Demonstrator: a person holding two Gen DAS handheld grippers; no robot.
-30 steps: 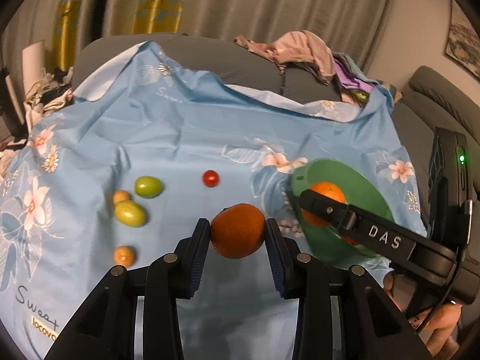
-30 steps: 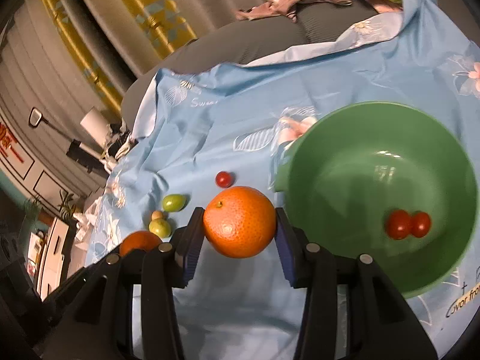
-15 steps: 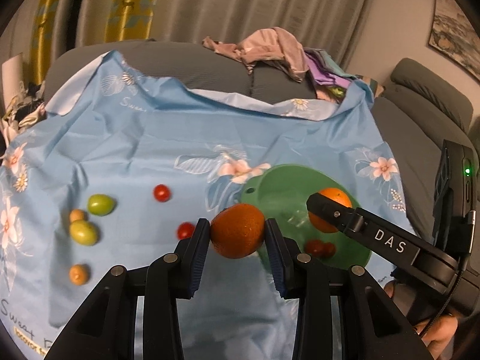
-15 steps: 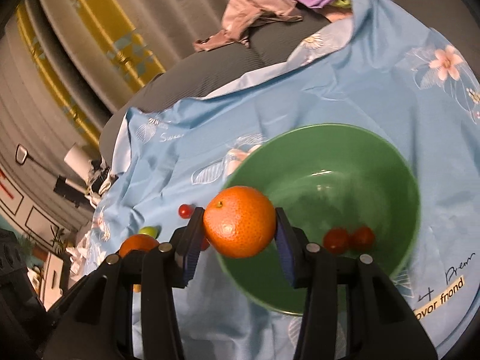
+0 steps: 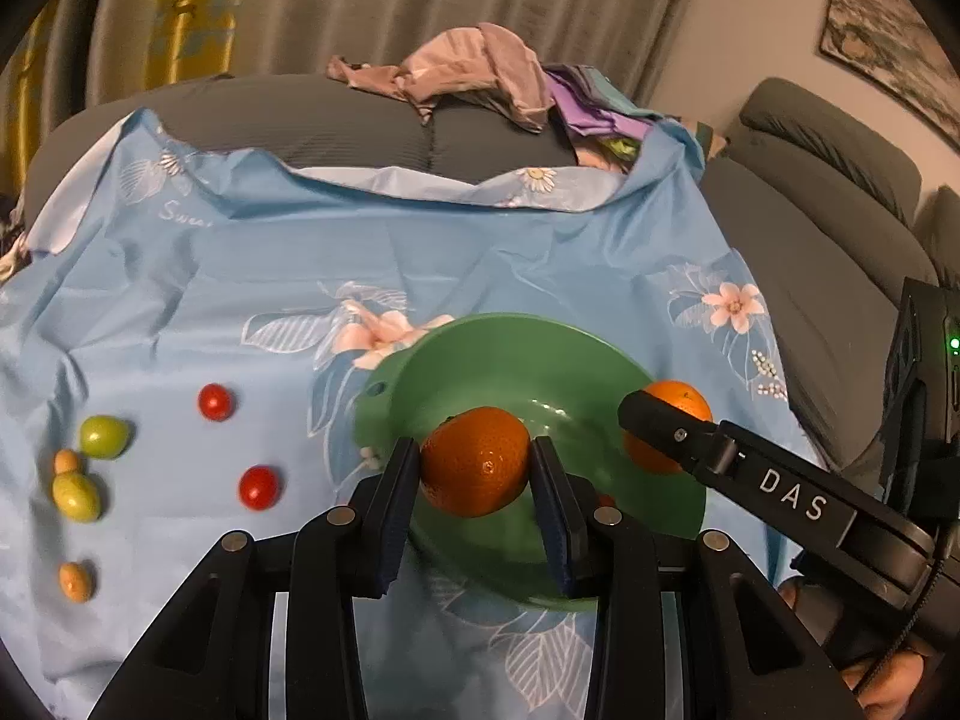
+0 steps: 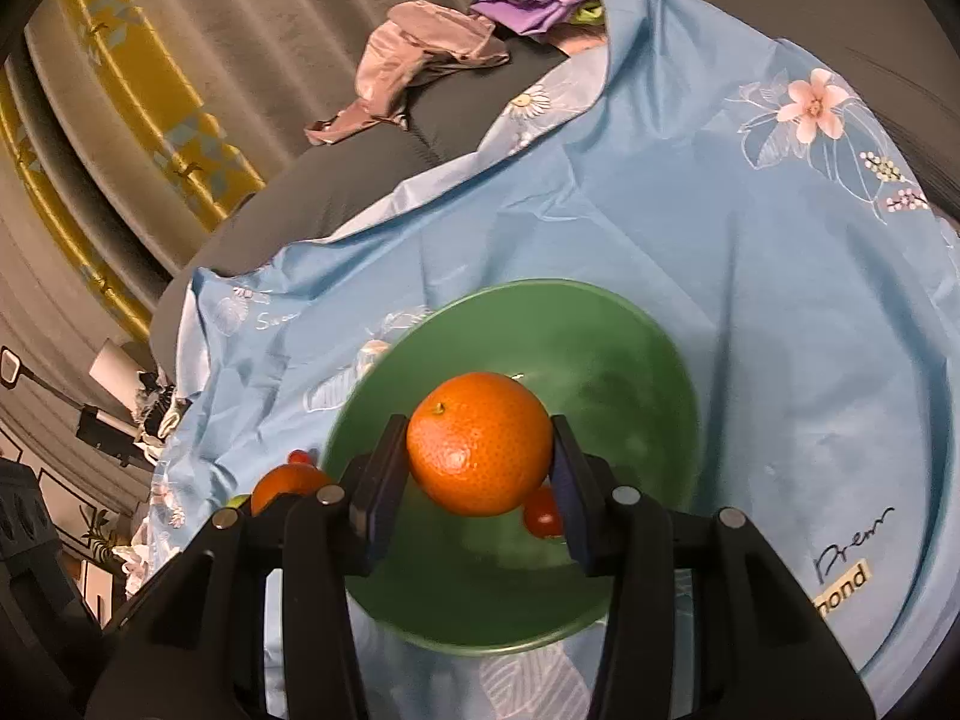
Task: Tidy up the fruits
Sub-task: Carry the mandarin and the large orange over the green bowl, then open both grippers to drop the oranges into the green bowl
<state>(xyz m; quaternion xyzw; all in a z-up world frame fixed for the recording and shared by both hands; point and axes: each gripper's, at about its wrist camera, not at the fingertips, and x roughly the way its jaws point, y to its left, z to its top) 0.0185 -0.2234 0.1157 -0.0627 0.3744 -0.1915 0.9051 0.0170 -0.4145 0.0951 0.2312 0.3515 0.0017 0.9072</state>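
My left gripper (image 5: pixel 474 474) is shut on an orange (image 5: pixel 474 461) and holds it above the near rim of the green bowl (image 5: pixel 504 360). My right gripper (image 6: pixel 477 468) is shut on a second orange (image 6: pixel 480 443) above the same bowl (image 6: pixel 600 330); that orange also shows in the left wrist view (image 5: pixel 681 393). A red cherry tomato (image 6: pixel 543 516) lies in the bowl. On the blue flowered cloth (image 5: pixel 240 276) to the left lie two cherry tomatoes (image 5: pixel 215 402) (image 5: pixel 259 487), two green fruits (image 5: pixel 105 437) (image 5: pixel 76 497) and two small orange fruits (image 5: pixel 75 581).
The cloth covers a grey sofa seat (image 5: pixel 360 114). A heap of clothes (image 5: pixel 480 72) lies at the back. A grey sofa arm (image 5: pixel 828 222) rises on the right. Curtains hang behind.
Both grippers have moved right and forward with their oranges, from beside the bowl to above it. The loose fruits have shifted toward the left edge of the left wrist view.
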